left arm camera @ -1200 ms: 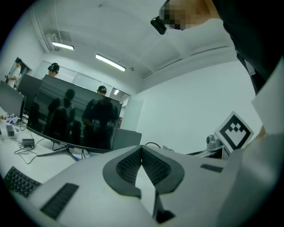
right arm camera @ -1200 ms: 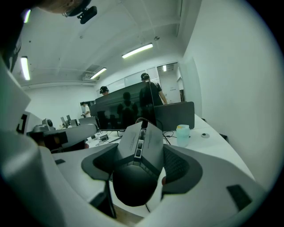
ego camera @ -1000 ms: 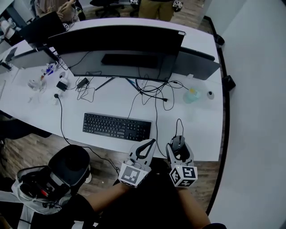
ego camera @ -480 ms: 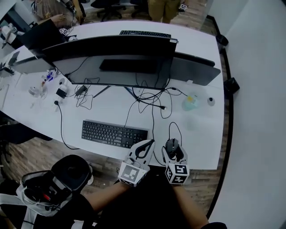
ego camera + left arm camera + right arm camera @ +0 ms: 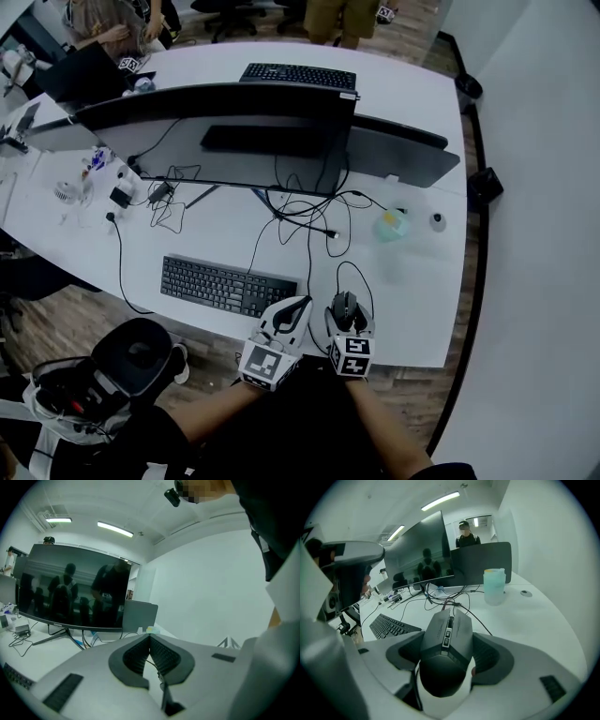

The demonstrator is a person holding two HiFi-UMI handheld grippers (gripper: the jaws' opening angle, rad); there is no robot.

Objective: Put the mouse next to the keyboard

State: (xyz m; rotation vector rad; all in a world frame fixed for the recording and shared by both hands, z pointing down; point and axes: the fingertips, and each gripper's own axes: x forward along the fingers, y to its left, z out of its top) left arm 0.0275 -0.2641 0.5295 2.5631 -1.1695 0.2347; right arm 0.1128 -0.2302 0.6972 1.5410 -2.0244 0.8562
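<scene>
A dark wired mouse [image 5: 446, 637] sits between the jaws of my right gripper [image 5: 448, 654], which is shut on its sides. In the head view the mouse [image 5: 345, 306] and right gripper [image 5: 346, 319] are at the desk's near edge, a short gap to the right of the black keyboard [image 5: 228, 286]. The mouse cable [image 5: 361, 281] loops back toward the monitor. My left gripper [image 5: 298, 307] hovers between the keyboard's right end and the mouse. It is shut and holds nothing, its pads [image 5: 161, 656] meeting. The keyboard [image 5: 391, 626] lies left of the mouse.
A wide black monitor [image 5: 220, 127] stands mid-desk with tangled cables [image 5: 305, 211] under it. A pale bottle [image 5: 394, 225] and a small round object [image 5: 436, 221] sit at the right. A second keyboard [image 5: 298, 75] lies beyond the monitor. A black chair [image 5: 131, 352] is at the lower left.
Both grippers have shifted left along the desk's near edge. The mouse, still gripped, is a little closer to the keyboard's right end. The left gripper stays shut.
</scene>
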